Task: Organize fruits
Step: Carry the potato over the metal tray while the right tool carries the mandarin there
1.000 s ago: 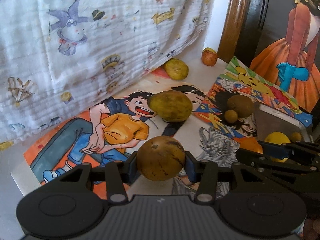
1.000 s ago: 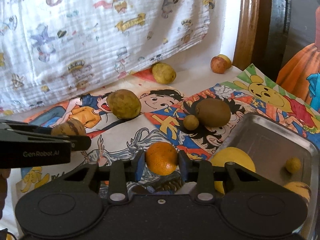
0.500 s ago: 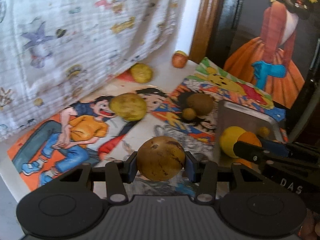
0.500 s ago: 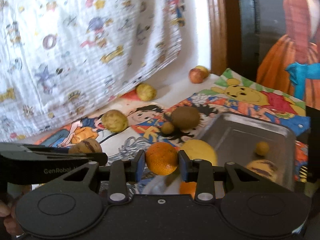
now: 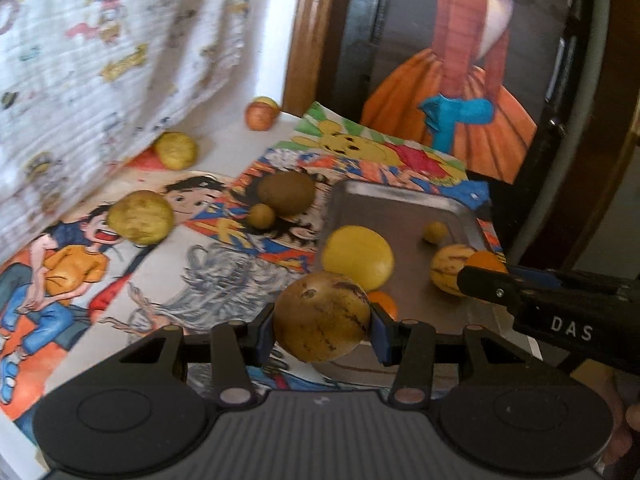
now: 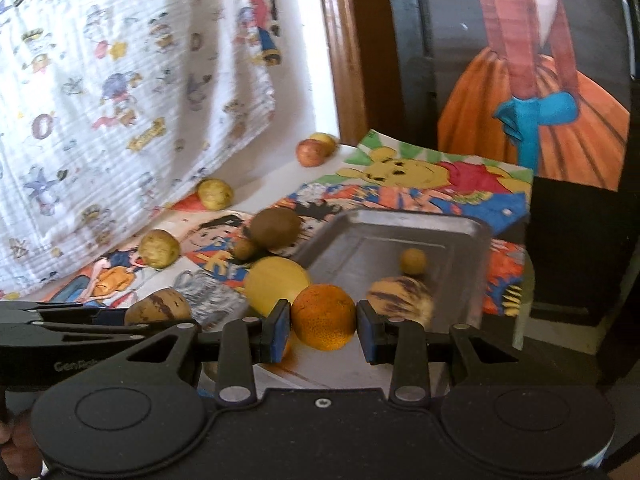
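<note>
Left gripper (image 5: 322, 326) is clamped on a brown-streaked fruit (image 5: 322, 316), blue pads (image 5: 380, 338) tight on both sides, held just short of the near-left corner of the metal tray (image 5: 400, 200). Right gripper (image 6: 323, 330) is closed on an orange (image 6: 323, 317); the left pad touches it, a thin gap shows at the right pad. It hangs over the tray's near edge (image 6: 472, 232).

From the left gripper:
- Right gripper arm (image 5: 560, 304) crosses in from the right, its orange (image 5: 486, 261) at the tip.
- Yellow round fruit (image 5: 357, 255) just ahead, inside the tray's left edge.
- Second orange fruit (image 5: 384, 302) peeks out just right of the held fruit, mostly hidden.
- Striped yellow fruit (image 5: 450, 266) ahead-right in the tray, touching the right gripper's tip in view; contact unclear.
- Small tan ball (image 5: 435, 232) farther back in the tray.

From the right gripper:
- Left gripper arm (image 6: 80, 320) comes in from the left with its streaked fruit (image 6: 158, 306).
- Yellow fruit (image 6: 276, 284) ahead-left, striped one (image 6: 402, 298) ahead-right, small ball (image 6: 413, 261) beyond.

Loose on the cartoon posters (image 5: 120, 280), ahead-left of both grippers:
- kiwi (image 5: 286, 193) with a small tan fruit (image 5: 261, 216) touching it, beside the tray's left wall
- rough green-yellow fruit (image 5: 140, 218) farther left
- another (image 5: 176, 150) near the printed cloth (image 5: 100, 60)
- reddish pair (image 5: 261, 114) at the far back by the wooden frame (image 5: 304, 40)
</note>
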Available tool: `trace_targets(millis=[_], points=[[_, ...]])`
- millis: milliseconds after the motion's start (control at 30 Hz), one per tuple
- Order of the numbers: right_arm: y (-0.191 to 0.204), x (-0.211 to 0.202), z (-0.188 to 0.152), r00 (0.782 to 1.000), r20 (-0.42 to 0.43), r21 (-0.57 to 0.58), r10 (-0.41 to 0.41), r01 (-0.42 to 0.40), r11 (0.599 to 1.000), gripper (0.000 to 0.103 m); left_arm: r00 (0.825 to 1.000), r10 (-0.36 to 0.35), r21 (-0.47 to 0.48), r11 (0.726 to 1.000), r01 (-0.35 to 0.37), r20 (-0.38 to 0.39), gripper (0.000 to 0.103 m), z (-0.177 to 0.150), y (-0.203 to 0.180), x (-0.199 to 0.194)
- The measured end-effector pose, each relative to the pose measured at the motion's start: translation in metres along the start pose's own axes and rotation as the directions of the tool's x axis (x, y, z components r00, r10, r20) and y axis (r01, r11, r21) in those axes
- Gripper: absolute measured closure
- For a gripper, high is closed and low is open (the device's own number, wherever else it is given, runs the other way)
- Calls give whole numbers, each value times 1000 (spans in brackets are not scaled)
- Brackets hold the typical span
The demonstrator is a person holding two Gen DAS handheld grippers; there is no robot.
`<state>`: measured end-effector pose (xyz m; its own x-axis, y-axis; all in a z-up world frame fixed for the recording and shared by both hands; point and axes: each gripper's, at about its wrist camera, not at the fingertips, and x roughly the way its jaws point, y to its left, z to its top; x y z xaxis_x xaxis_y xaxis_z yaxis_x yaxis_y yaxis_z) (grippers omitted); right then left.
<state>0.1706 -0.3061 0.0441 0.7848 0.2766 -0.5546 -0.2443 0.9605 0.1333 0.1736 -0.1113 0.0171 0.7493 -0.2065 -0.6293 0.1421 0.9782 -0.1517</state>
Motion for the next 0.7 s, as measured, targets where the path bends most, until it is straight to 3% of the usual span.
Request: trace_targets(millis=[467,700], points=[[-30,4,-12,998,-50,36,-37,38,999,66,990,-119,92,988,126,-78,51,-9,-36,21],[-42,6,-13,996,-67,37,-59,61,997,66,983,-143,120,980,157,-116,51,-8,-49,36]])
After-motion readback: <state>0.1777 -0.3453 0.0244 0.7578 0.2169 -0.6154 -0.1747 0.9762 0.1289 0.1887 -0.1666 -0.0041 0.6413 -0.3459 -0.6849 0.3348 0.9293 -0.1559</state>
